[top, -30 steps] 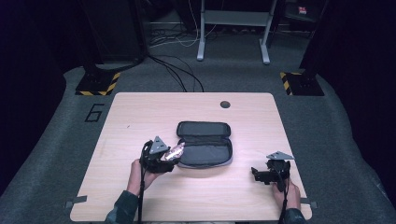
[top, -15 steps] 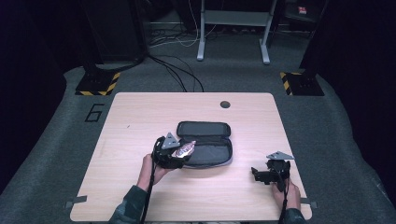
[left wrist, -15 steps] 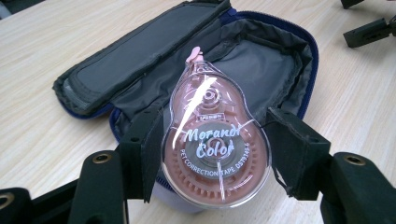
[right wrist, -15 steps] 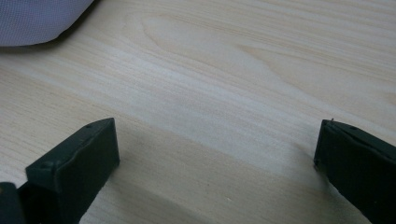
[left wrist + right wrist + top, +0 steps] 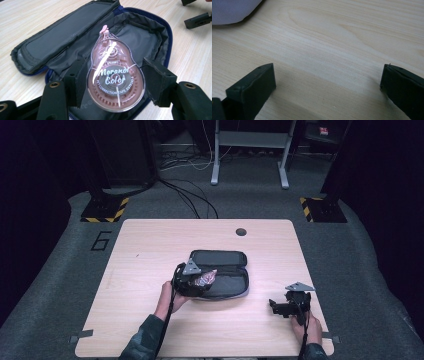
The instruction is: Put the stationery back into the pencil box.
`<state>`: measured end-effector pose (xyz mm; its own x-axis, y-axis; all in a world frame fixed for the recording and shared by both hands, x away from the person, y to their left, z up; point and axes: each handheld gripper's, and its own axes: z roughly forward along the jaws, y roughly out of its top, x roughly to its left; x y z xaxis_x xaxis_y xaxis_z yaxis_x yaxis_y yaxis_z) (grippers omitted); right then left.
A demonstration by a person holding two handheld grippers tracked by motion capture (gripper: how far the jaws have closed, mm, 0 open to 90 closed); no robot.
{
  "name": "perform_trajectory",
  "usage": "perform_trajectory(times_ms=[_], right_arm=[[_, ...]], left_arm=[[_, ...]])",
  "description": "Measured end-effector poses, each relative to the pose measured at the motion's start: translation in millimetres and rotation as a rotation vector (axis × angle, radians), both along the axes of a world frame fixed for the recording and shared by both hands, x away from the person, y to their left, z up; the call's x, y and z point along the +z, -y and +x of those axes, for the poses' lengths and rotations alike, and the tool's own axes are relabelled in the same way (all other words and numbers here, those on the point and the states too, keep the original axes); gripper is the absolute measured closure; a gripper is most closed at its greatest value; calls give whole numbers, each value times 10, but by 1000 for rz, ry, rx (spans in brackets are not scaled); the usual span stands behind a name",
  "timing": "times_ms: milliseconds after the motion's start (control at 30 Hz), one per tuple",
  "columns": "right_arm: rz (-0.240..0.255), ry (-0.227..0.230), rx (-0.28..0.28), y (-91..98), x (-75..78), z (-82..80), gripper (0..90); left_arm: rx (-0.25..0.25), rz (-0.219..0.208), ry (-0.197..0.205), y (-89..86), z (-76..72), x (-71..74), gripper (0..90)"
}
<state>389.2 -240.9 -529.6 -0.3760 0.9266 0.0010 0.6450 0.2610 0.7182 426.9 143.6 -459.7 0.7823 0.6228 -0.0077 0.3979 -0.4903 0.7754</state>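
Correction tape (image 5: 115,77), a pink clear-shelled dispenser, sits clamped between the left gripper's (image 5: 115,82) jaws, hanging just above the open pencil case (image 5: 140,40) beyond them. The step in hand looks like stowing; next calls for lowering and letting go. Farther right, the right gripper (image 5: 284,306) rests with jaws apart over the table (image 5: 332,37).

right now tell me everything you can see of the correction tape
The correction tape is a teardrop-shaped dispenser with a clear pinkish shell, a toothed wheel inside and white "Morandi Color" lettering. The left gripper has it between its jaws, pink tip pointing away, above the open dark pencil case.
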Motion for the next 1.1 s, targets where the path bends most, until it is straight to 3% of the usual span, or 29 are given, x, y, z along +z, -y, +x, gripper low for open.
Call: perform_trajectory(times_ms=[500, 533, 600, 867, 967, 1100], right_arm=[[0, 0, 0, 0, 0, 0, 0], [0, 0, 0, 0, 0, 0, 0], [0, 0, 0, 0, 0, 0, 0], [0, 0, 0, 0, 0, 0, 0], [0, 0, 0, 0, 0, 0, 0], [0, 0, 0, 0, 1, 0, 0]], left_arm=[[-14, 61, -65, 197, 194, -210, 395], [-10, 50, -68, 216, 195, -224, 396], [-9, 75, -58, 244, 209, -237, 395], [-10, 106, -79, 355, 262, -315, 395], [-13, 144, -80, 378, 284, -330, 394], [5, 148, -96, 402, 299, -347, 392]])
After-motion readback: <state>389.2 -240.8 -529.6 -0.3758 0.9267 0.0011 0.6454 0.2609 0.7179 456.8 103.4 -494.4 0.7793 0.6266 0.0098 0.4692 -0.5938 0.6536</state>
